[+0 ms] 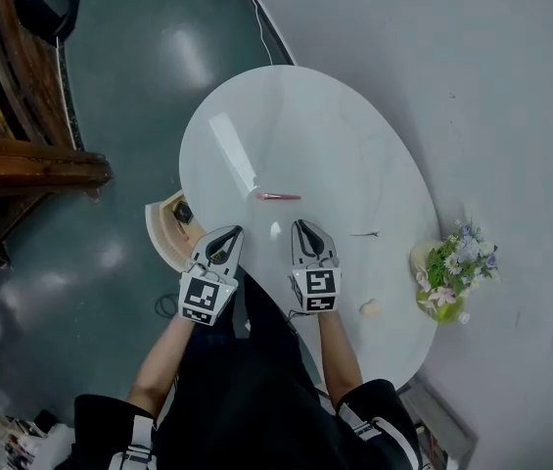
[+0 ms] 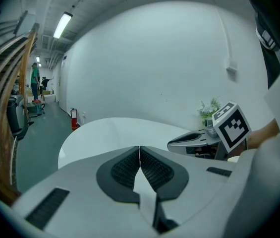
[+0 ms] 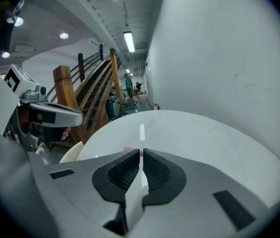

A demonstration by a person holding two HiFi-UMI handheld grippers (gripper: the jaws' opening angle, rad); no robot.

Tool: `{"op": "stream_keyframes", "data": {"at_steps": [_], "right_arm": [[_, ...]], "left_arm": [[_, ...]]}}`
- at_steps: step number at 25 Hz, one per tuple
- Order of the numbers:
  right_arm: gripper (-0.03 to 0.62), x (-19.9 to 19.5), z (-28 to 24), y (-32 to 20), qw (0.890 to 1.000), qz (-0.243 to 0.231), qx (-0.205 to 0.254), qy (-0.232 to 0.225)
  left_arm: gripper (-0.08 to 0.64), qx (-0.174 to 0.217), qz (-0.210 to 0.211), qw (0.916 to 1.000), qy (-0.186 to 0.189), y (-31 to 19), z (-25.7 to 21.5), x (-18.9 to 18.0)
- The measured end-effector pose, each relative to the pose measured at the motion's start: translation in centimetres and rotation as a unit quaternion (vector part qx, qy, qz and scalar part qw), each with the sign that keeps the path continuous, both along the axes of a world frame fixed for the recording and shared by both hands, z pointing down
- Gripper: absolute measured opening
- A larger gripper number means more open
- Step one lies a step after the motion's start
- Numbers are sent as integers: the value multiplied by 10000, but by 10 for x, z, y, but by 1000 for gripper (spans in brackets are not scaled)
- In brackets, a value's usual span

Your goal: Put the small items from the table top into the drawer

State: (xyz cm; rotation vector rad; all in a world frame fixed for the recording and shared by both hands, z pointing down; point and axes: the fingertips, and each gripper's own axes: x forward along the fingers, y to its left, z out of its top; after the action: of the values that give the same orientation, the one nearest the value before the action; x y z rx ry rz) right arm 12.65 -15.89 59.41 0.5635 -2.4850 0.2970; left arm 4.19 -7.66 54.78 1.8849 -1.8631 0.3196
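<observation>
A pink stick (image 1: 279, 197) lies near the middle of the white table (image 1: 335, 155), a white bit (image 1: 275, 230) nearer our edge of it, a dark sliver (image 1: 365, 234) and a beige lump (image 1: 368, 309) toward its right side. The drawer (image 1: 161, 233) stands open at the table's left edge. We hold our left gripper (image 1: 225, 235) and right gripper (image 1: 304, 229) over the table's near edge, fingers pressed together, both empty. Flowers (image 1: 455, 262) sit at the table's right rim.
</observation>
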Motion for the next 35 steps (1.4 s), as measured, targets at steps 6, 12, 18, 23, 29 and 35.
{"op": "stream_keyframes", "data": {"at_steps": [6,12,18,23,29,35], "right_arm": [[41,-17,5,-9,9994,-338,-4,43],[73,-33,18,-15,9976,-671,-62,150],[183,-43,37,-20,9952,-901,-53,386],[216,-53,49,-25,9939,-968,-33,518],[225,-56,61,-29,9917,-1086,72,685],[225,-57,63,-27,9892,-1179,91,862]], "left_arm": [[21,-16,-81,10000,-20,-1,-4,-4],[21,-7,-190,9998,-15,-2,-6,-9],[21,-78,-293,9995,-14,4,-2,-12],[21,-113,-385,9992,2,6,2,-18],[21,-118,-430,9990,4,3,3,-22],[21,-105,-498,9987,10,3,1,-26]]}}
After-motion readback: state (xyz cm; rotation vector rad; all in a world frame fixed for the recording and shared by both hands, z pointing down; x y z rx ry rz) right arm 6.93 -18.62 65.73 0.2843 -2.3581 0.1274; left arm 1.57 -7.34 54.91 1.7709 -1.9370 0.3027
